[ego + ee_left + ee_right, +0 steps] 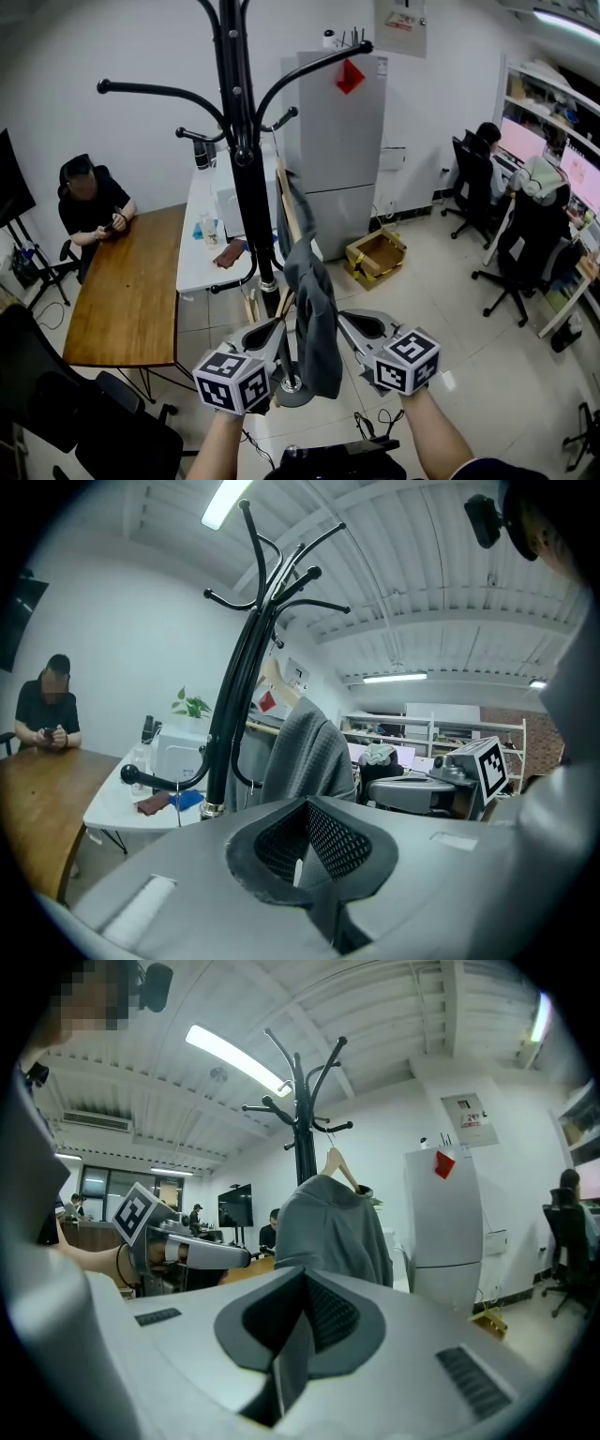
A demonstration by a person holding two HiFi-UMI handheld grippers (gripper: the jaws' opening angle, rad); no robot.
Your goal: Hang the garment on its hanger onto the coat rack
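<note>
A black coat rack (246, 141) stands in front of me. A grey garment (314, 309) hangs beside its pole on a wooden hanger (289, 202), whose hook sits up by a rack arm (330, 1152). My left gripper (272, 333) is just left of the garment's lower part, jaws shut with nothing between them (307, 803). My right gripper (347, 323) is just right of the garment, also shut on nothing (302, 1277). In both gripper views the garment (305, 752) (333, 1227) hangs a little ahead of the jaws, apart from them.
The rack's round base (295, 389) is on the floor near my hands. A wooden table (127, 291) with a seated person (89, 202) is at left, a white table (202, 248) behind the rack. A fridge (342, 141), a cardboard box (375, 255) and office chairs (525, 244) are at right.
</note>
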